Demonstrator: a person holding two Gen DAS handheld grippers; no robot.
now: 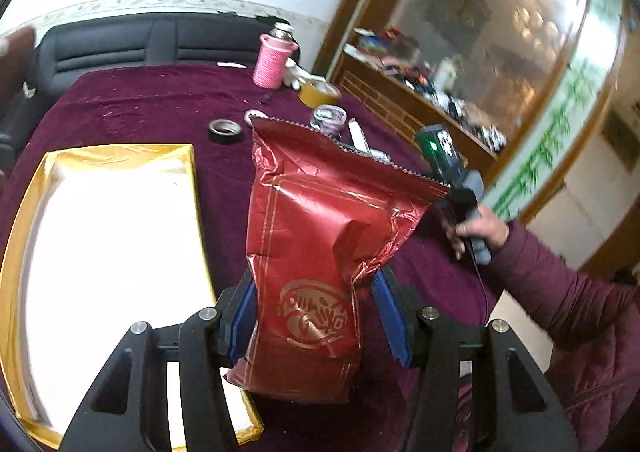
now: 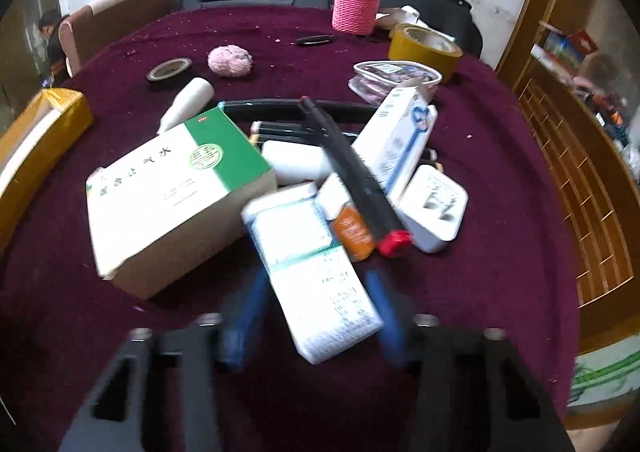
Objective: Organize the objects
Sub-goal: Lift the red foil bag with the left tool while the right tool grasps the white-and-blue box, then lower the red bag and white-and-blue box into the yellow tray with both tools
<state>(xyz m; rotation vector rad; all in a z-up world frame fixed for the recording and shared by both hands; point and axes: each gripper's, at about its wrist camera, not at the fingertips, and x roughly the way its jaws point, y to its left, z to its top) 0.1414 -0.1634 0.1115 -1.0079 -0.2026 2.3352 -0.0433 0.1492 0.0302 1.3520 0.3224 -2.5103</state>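
Left wrist view: left gripper [image 1: 314,316] has its jaws closed partway on red foil bag [image 1: 320,252], blue pads pressing both sides of bag's lower half; foil is dented at the pinch. Bag hangs upright, clear of the desk [image 1: 152,100], just right of gold-rimmed box [image 1: 12,252] w/ white lining, which lies open at left. Looks like the sorting bin, so step in hand is prob. carrying bag over and setting it inside. Tip: keep squeeze light but steady, foil is slick & soft contents may shift; swing bag left over the rim, lower till its bottom rests on the lining, then let go. Lay it flat along one side to leave room for other stuff. Person's hand [image 1: 480,232] w/ right tool is visible at right.

Right wrist view: right gripper [image 2: 316,316] is blurred; white-and-teal carton [image 2: 316,284] sits betw. its blue fingers [image 2: 248,316], jaws narrowed around it. Pads seem at the carton's sides, but blur means I can't tell if they press. Carton's far end lies at the edge of the pile: green-and-white box [image 2: 172,188], black stick w/ red cap [image 2: 352,172], white adapter [image 2: 432,208]. Tip: confirm firm hold on long sides, lift straight up before pulling back, so stick & orange pack [image 2: 354,232] don't get dragged.
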